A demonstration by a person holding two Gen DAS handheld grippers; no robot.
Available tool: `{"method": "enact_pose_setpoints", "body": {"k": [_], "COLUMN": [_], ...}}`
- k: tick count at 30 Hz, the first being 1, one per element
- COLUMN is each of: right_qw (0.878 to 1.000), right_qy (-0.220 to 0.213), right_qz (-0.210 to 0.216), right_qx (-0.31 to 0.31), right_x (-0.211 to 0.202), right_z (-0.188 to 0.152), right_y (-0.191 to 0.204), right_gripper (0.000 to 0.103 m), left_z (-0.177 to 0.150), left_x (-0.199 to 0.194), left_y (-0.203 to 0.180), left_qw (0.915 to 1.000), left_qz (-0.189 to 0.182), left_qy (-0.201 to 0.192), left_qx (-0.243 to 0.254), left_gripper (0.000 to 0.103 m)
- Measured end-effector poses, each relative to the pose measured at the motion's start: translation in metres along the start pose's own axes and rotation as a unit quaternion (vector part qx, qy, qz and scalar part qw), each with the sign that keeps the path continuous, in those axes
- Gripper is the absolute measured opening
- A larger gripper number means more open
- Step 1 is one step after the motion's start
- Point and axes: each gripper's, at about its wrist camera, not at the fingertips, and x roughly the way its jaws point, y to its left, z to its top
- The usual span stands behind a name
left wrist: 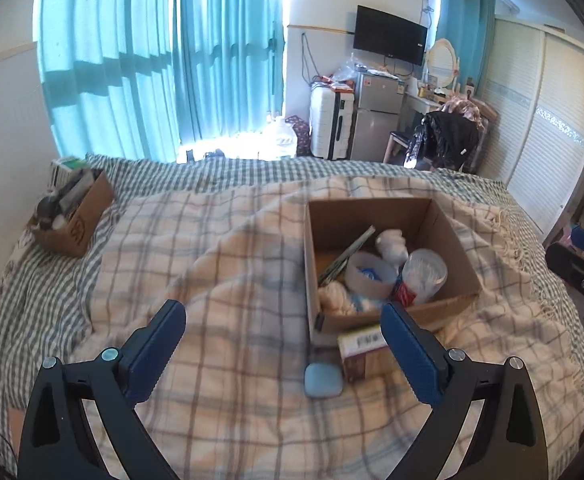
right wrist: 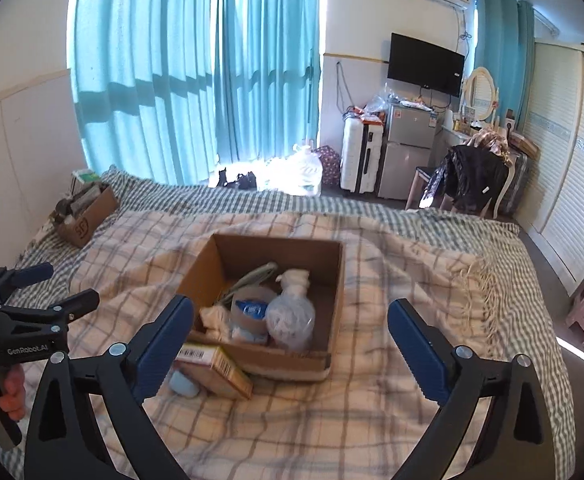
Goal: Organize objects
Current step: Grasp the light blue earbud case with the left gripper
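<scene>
Risk, judged: the small blue case and the brown carton lie on soft, rumpled blanket touching the front wall of the cardboard box, so a pinch could press them into the fabric or shove them against the box and tip it. Left gripper: fingers spread wide, holding nothing, hanging above the case. Right gripper: likewise spread wide and empty, above the box's near edge.

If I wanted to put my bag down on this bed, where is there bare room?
The widest bare stretch of plaid blanket lies between the small carton by the wall and the open cardboard box. Blanket right of that box is bare too. Its near side is crowded: a small packet and a blue case lie there.
</scene>
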Motion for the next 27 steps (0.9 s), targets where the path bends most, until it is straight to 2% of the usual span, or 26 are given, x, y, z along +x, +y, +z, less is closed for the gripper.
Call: {"method": "enact_pose_setpoints", "body": {"k": [6, 9, 13, 18, 23, 27], "right_qw": [1.000, 0.999, 0.998, 0.996, 0.992, 0.987], "right_qy": [0.025, 0.051, 0.064, 0.088, 0.127, 0.157], "right_qz": [0.011, 0.013, 0.013, 0.001, 0.023, 0.037], "right_qx": [-0.005, -0.008, 0.000, -0.009, 0.002, 0.015], "right_x": [0.019, 0.039, 0.058, 0.084, 0.112, 0.132], "right_z": [-0.046, -0.064, -0.078, -0.095, -0.105, -0.113], "right_y": [0.013, 0.013, 0.007, 0.003, -0.003, -0.008], "right_gripper": [0.098, 0.098, 0.098, 0.098, 0.098, 0.098], "left_z": [-0.042, -0.063, -0.081, -0.084, -0.095, -0.108], "left_x": [0.008, 0.022, 0.055, 0.101, 0.140, 0.163], "left_y": [0.015, 0.019, 0.020, 0.006, -0.008, -0.027], "left_qw": [0.9991, 0.9977, 0.9948, 0.9891, 0.9871, 0.9856], "left_qz": [0.022, 0.041, 0.047, 0.067, 0.048, 0.036], "left_qy": [0.018, 0.034, 0.076, 0.127, 0.152, 0.164], "left_qx": [-0.032, -0.043, -0.049, -0.033, -0.022, 0.021], "left_gripper": [0.101, 0.101, 0.101, 0.101, 0.101, 0.097]}}
